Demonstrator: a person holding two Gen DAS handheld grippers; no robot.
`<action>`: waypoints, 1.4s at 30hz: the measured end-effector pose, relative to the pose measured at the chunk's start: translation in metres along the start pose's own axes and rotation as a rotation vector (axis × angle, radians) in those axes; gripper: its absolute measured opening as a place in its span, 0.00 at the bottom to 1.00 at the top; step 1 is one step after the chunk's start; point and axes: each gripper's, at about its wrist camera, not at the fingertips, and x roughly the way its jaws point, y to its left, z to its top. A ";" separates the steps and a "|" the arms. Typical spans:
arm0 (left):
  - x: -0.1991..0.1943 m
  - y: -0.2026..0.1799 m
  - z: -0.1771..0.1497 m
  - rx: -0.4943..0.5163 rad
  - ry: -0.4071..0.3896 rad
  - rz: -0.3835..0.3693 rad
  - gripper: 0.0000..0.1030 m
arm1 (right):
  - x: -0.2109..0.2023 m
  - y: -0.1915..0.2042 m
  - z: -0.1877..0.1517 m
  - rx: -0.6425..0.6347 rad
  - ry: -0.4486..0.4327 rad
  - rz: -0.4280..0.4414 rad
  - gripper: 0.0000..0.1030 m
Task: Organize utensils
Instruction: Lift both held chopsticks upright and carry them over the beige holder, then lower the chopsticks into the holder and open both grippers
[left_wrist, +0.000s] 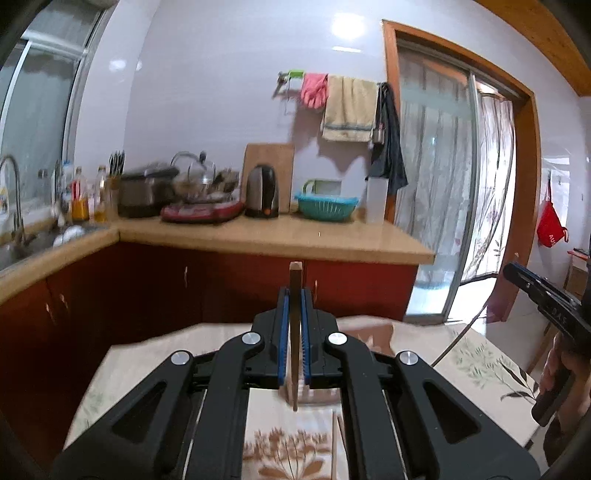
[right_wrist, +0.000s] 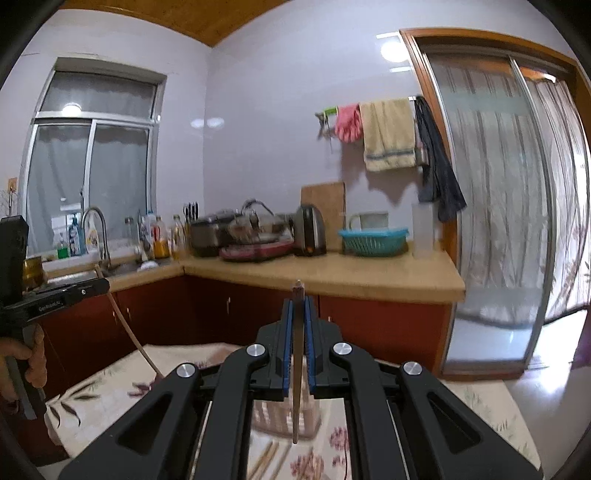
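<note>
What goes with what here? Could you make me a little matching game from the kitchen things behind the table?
Things:
1. rubber gloves
2. plastic basket
3. electric kettle
4. wooden chopstick

Places or colours:
A. teal, on the counter
B. pinched in the left claw
C. pink, hanging on the wall rail
D. dark, in front of the wooden cutting board

Pairs: 1-C, 2-A, 3-D, 4-B

left gripper (left_wrist: 294, 295): black, blue pads, silver screws | right gripper (right_wrist: 298, 308): same, white lettering
</note>
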 end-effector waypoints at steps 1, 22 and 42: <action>0.004 -0.001 0.009 0.004 -0.016 -0.008 0.06 | 0.004 0.000 0.006 -0.001 -0.011 0.006 0.07; 0.131 -0.007 0.003 0.007 0.067 -0.036 0.06 | 0.128 -0.020 -0.027 0.080 0.144 0.042 0.07; 0.141 0.000 -0.022 -0.011 0.112 -0.020 0.50 | 0.131 -0.027 -0.034 0.077 0.139 -0.020 0.64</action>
